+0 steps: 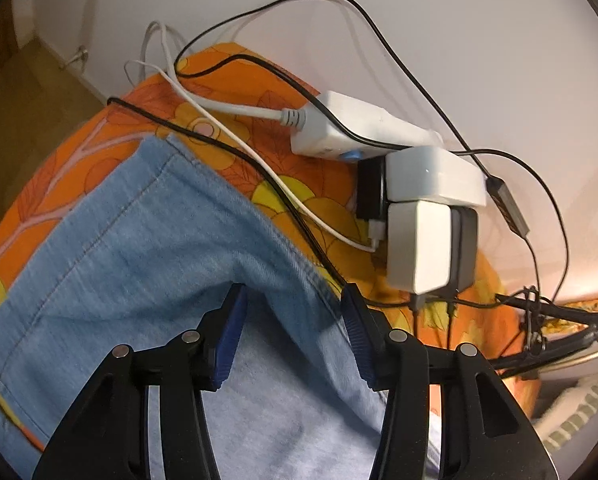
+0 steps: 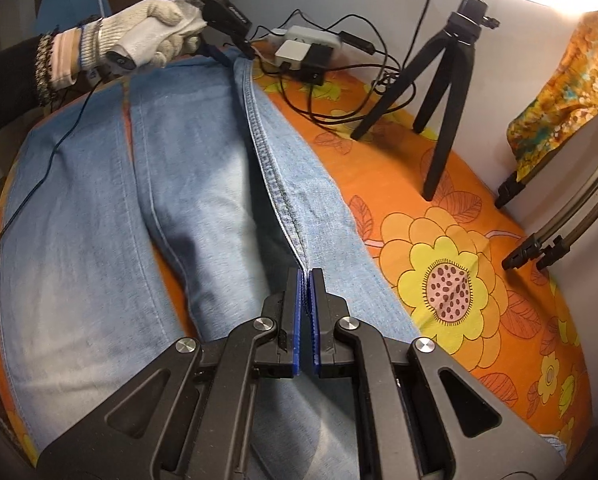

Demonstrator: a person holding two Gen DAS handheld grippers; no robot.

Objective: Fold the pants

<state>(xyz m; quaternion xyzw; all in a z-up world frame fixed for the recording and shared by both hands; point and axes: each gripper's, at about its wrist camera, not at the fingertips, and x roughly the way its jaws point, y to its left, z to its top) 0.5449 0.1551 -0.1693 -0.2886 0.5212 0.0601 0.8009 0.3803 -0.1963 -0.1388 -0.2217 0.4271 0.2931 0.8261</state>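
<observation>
Light blue denim pants [image 2: 203, 184] lie spread on an orange flowered sheet [image 2: 451, 272], legs running away from the right wrist view. My right gripper [image 2: 306, 276] is shut on the raised side seam [image 2: 277, 184] of the right leg, pinching it into a ridge. My left gripper [image 1: 293, 296] is open, its blue pads either side of the hem end of a pant leg [image 1: 147, 232], which lies between and below the fingers. In the right wrist view the left gripper [image 2: 229, 54] sits at the far hem, held by a gloved hand [image 2: 155, 32].
A white power strip [image 1: 359, 128] with chargers [image 1: 419, 248] and tangled black and white cables [image 1: 283, 184] lies on the sheet by the wall, just beyond the hem. A black tripod [image 2: 447, 80] stands at the back right. Metal rods [image 2: 563, 236] lean at the right edge.
</observation>
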